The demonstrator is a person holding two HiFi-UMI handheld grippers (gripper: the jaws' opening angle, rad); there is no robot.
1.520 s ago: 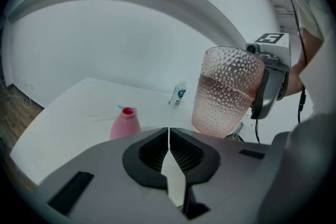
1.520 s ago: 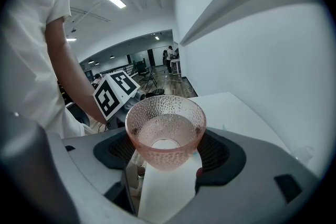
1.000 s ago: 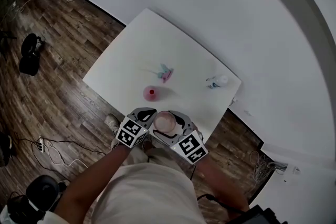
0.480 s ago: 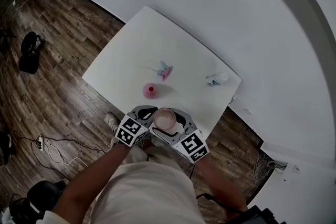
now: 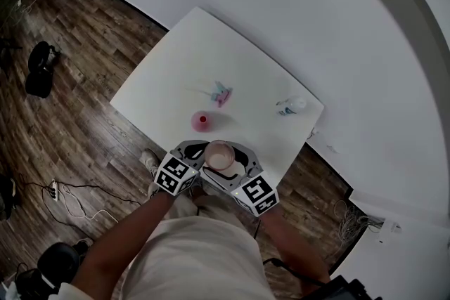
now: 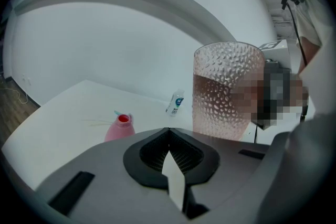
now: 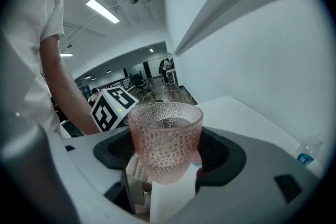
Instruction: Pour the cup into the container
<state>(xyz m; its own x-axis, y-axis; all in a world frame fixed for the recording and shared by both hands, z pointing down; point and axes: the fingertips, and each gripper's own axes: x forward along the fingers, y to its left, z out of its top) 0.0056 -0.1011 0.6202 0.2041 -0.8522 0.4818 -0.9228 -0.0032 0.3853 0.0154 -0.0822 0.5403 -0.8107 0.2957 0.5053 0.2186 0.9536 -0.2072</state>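
A dimpled pink glass cup [image 7: 166,139] with liquid in it stands upright between the jaws of my right gripper [image 7: 168,168], which is shut on it. In the head view the cup [image 5: 220,157] hangs over the table's near edge, with the right gripper [image 5: 230,165] behind it. The pink container [image 5: 202,121] with a red open mouth stands on the white table [image 5: 176,74] just beyond the cup. My left gripper [image 6: 169,150] is shut on nothing, close to the left of the cup [image 6: 227,89]. The container [image 6: 119,127] shows past its jaws.
A small clear bottle [image 5: 290,107] with a blue label lies near the table's right corner, and a small pink and blue object [image 5: 221,95] lies mid-table. Dark bags [image 5: 40,70] and cables [image 5: 67,193] sit on the wooden floor to the left.
The right gripper has edged the cup slightly toward the table and tilted a little. The left gripper has stayed where it was.
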